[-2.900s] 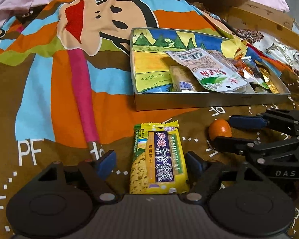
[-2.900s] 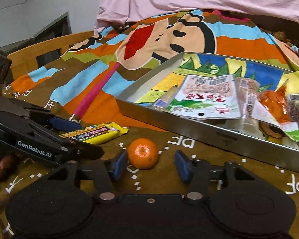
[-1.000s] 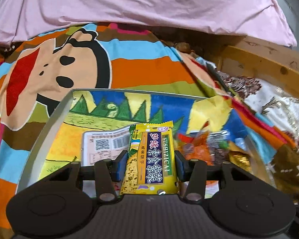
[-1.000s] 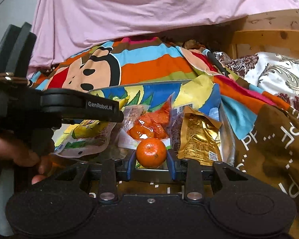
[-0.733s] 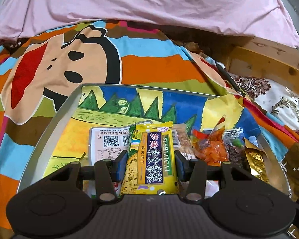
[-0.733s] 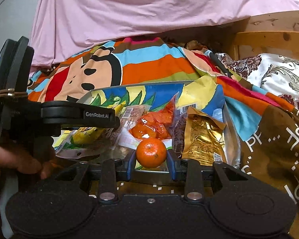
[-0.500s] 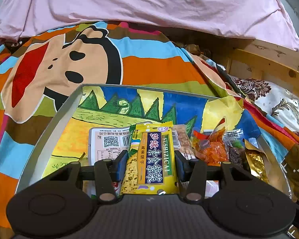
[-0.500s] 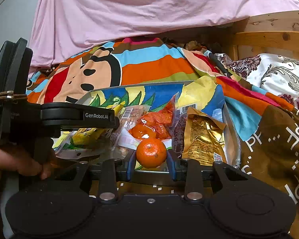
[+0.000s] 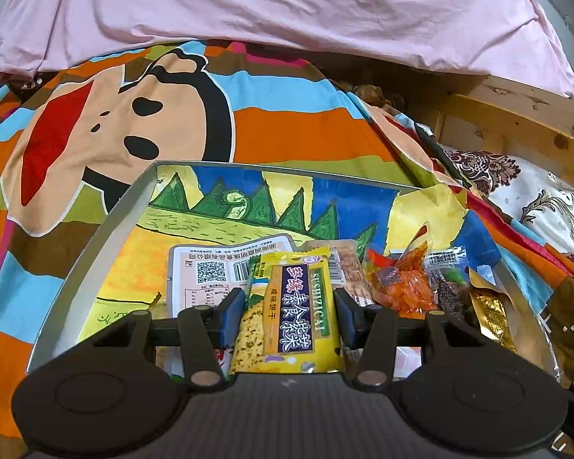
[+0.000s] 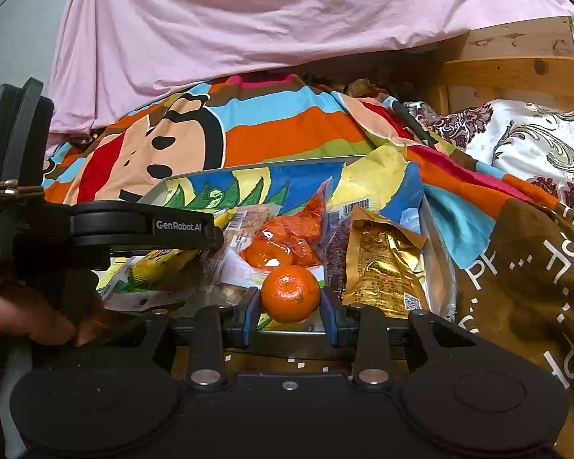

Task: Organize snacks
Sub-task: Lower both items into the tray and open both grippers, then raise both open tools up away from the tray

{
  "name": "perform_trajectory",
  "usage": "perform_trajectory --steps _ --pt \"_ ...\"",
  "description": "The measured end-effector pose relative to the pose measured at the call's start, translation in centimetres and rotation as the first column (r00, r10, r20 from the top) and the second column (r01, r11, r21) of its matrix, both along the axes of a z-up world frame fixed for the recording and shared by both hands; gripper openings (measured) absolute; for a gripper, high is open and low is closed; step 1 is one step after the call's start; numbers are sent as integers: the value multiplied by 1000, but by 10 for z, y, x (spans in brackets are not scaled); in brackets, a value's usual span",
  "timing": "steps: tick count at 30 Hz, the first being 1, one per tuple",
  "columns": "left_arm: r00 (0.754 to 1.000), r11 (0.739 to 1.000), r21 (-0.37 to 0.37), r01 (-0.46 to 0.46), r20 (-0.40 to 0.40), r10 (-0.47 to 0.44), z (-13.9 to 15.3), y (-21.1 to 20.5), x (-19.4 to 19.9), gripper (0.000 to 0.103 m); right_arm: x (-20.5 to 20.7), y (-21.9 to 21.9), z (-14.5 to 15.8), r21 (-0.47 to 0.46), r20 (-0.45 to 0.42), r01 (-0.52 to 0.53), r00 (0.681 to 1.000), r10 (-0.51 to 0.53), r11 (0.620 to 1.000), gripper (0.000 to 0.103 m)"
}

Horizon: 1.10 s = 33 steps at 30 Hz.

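Observation:
My left gripper (image 9: pixel 289 315) is shut on a yellow snack packet (image 9: pixel 291 313) with a purple label and holds it above the metal tray (image 9: pixel 95 241). In the tray lie a white packet (image 9: pixel 210 271), an orange packet (image 9: pixel 405 287) and a gold packet (image 9: pixel 490 317). My right gripper (image 10: pixel 290 315) is shut on a small orange mandarin (image 10: pixel 290 293) and holds it over the tray's near edge (image 10: pixel 287 338). The left gripper's body (image 10: pixel 141 227) shows at the left of the right wrist view, with the yellow packet (image 10: pixel 160 264) under it.
The tray sits on a colourful cartoon bedsheet (image 9: pixel 134 114). A pink blanket (image 9: pixel 287 11) lies behind. A wooden bed frame (image 9: pixel 516 126) and a patterned white pillow (image 10: pixel 535 141) are at the right. A brown cloth (image 10: pixel 516 287) lies right of the tray.
Both grippers closed on their items, lifted them off the sheet and carried them to the tray. In the last half second they have barely moved.

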<state>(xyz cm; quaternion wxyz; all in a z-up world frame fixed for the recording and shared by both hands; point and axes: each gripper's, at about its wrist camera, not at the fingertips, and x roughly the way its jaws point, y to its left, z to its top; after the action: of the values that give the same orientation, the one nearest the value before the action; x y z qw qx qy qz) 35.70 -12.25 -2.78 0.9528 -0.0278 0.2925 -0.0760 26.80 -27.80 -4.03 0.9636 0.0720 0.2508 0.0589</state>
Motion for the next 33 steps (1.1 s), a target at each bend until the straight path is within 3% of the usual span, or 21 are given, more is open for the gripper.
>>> perform_trajectory --steps 16,20,33 --pt "1000 1000 -25 17 11 -17 -1 0 -4 77 0 0 0 -1 -1 5 1000 -5 1000 39" --pt "1000 999 -41 2 17 -1 -1 4 -5 85 0 -1 0 3 4 11 1000 -11 1000 45" --pt "997 996 -84 -26 73 32 12 18 -20 94 -5 0 9 -2 44 26 999 -26 1000 59"
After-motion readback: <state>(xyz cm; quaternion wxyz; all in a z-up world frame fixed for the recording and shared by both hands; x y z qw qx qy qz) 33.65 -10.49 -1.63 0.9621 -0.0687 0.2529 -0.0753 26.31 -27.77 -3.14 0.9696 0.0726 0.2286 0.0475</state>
